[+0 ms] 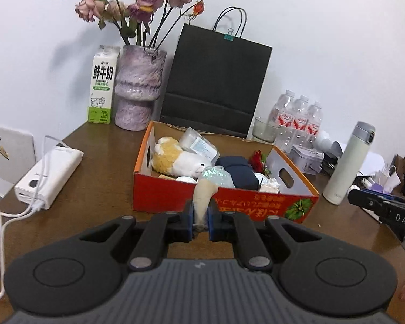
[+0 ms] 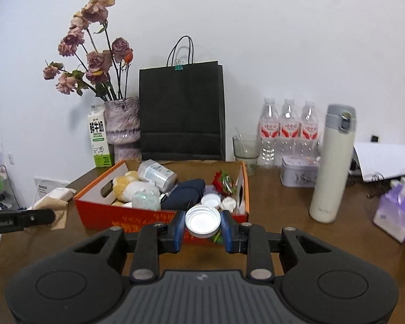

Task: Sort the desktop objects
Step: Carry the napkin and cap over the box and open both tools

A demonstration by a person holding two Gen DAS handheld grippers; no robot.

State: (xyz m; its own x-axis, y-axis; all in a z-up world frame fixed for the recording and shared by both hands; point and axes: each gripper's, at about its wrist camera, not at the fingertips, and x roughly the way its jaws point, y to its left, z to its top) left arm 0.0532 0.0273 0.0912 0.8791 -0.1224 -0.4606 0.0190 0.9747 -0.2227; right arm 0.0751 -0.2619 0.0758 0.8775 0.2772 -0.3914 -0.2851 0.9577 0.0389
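Holding a beige cloth pouch (image 1: 203,199) pinched between closed pads, the left tool (image 1: 201,217) sits at lower centre of its frame, just in front of the orange cardboard box (image 1: 224,202) on the brown worktop (image 1: 94,178). The right tool (image 2: 202,225), at centre of its own view, is clamped on a small white-lidded jar (image 2: 202,220) and is likewise poised just short of the box's near wall.

The box looks already well filled: a yellow-and-white plush toy (image 1: 175,159) at its left, a clear plastic canister (image 1: 199,143) behind it, a folded dark blue item (image 1: 237,170) in the middle, a red artificial flower (image 1: 259,159) toward the right, and another small white lid (image 2: 210,199) near the front. On that showing, the sorting appears far along, with the two held items seemingly next to go in.

Left standing around the box are a milk carton (image 1: 101,86), a vase of dried roses (image 1: 137,86), a black paper bag (image 1: 216,81), three water bottles (image 2: 287,132), a glass (image 2: 245,151), a small tin (image 2: 298,171), a cream thermos (image 2: 332,162) and a white power bank (image 1: 50,178) at centre left. Whether any of these belongs in the box cannot be told.
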